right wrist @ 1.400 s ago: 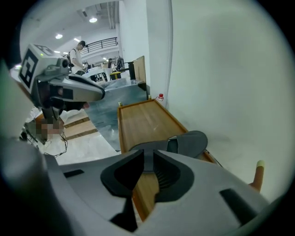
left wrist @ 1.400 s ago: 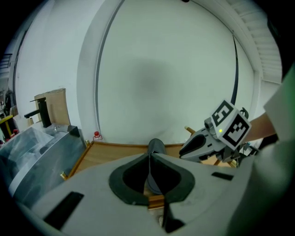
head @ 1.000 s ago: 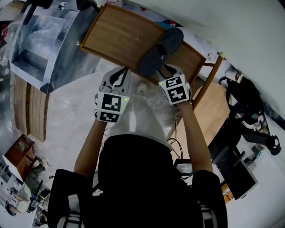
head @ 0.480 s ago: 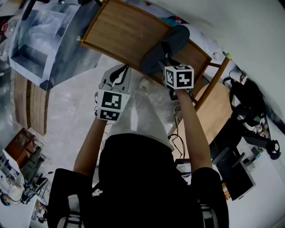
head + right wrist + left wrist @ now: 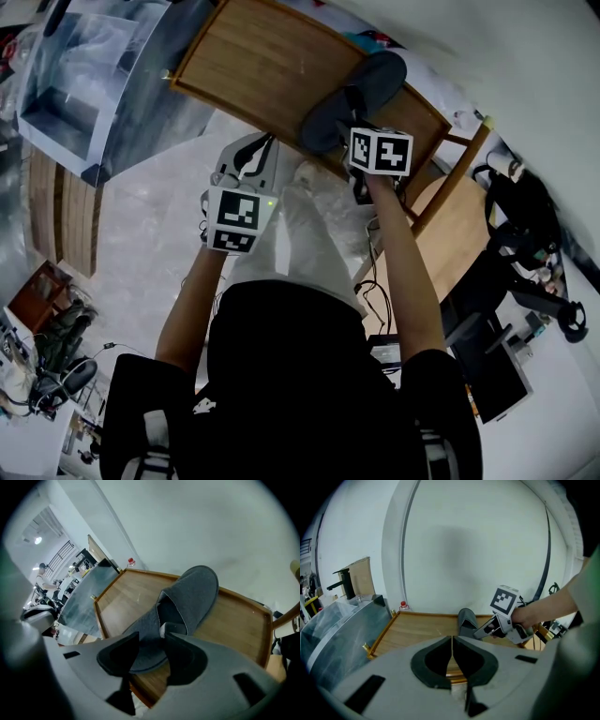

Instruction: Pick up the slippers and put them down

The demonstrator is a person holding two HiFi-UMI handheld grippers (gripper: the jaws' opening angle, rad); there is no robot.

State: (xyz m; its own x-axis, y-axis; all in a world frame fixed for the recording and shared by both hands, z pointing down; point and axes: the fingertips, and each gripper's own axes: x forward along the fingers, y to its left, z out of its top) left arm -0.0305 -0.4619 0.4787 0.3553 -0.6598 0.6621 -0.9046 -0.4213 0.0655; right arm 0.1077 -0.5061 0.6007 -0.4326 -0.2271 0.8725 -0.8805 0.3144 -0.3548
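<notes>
Fingers of the right gripper, just closing, straddle the slipper.

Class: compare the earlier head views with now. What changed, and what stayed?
The right gripper rolled and moved up the picture to the heel of the grey slipper; its jaws have just been closing, the heel between them, not gripped. The left gripper, shut, kept its place; the slipper stayed on the wooden table.
</notes>
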